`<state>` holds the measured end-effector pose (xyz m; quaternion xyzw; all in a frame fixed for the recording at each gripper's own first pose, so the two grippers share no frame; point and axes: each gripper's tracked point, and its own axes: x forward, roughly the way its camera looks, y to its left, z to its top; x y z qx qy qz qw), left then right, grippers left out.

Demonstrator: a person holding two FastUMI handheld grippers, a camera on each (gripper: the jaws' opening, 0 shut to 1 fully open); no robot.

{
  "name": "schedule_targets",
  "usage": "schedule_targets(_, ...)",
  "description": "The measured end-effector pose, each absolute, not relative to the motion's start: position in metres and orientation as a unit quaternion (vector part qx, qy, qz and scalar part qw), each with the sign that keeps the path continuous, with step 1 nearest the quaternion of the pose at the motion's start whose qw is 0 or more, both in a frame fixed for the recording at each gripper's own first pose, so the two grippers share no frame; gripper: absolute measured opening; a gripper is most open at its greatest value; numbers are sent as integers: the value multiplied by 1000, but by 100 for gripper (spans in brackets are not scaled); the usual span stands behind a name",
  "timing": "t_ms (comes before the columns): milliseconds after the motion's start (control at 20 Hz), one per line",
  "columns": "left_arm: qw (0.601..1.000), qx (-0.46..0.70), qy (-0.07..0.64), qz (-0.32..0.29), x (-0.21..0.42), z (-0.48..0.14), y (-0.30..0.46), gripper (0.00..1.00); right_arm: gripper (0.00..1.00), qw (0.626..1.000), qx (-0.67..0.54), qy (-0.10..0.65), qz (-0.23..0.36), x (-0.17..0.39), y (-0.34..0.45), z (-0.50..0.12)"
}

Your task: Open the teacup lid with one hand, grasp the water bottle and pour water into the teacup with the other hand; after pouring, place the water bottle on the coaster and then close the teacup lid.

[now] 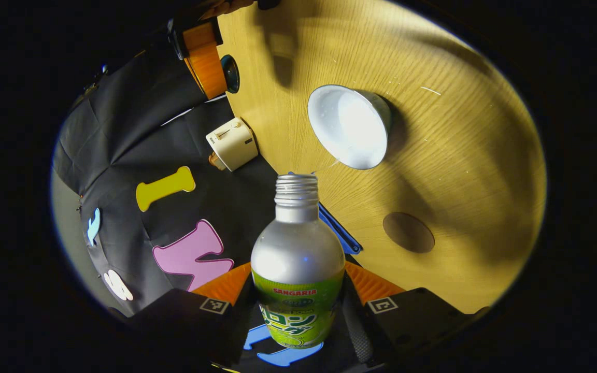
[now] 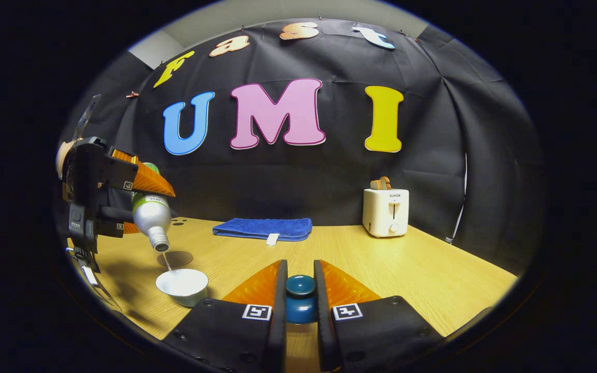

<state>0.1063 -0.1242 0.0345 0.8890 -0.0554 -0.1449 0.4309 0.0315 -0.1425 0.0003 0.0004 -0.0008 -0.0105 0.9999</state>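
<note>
My left gripper [image 1: 298, 300] is shut on a silver water bottle [image 1: 297, 259] with a green label, tilted neck-down over the open white teacup [image 1: 349, 127]. A thin stream of water runs from the bottle mouth into the teacup [image 2: 182, 284] in the right gripper view, where the left gripper [image 2: 122, 199] and bottle [image 2: 151, 215] hang above it. The round brown coaster [image 1: 408, 232] lies on the table beside the cup. My right gripper [image 2: 300, 292] is shut on the dark teal teacup lid [image 2: 300, 298], held off to the cup's right above the table.
A folded blue cloth [image 2: 263, 228] lies at the back of the wooden table [image 2: 433, 274]. A white toaster [image 2: 386, 211] stands at the back right against the black wall. The right gripper with the lid [image 1: 230, 73] appears far off in the left gripper view.
</note>
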Motion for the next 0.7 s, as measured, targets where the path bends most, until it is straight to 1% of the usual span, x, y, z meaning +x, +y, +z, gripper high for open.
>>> schedule_targets(100,434,888,-41,-149,108,31,-119,82,28,1000,0,-1,-10,32,-143,0)
schedule_targets(200,428,890,-49,-148,106,32,-123,82,28,1000,0,-1,-11,32,-143,0)
schedule_targets(500,433,887,-61,-150,104,35,-128,81,28,1000,0,-1,-10,32,-143,0)
schedule_targets(600,455,875,-70,-149,102,37,-129,81,28,1000,1,-1,-10,32,-142,0)
schedule_targets(650,475,863,-76,-154,100,38,-130,81,28,1000,1,-1,-10,32,-143,0)
schedule_targets(700,506,844,-83,-156,98,41,-131,82,28,1000,1,-1,-10,32,-143,0)
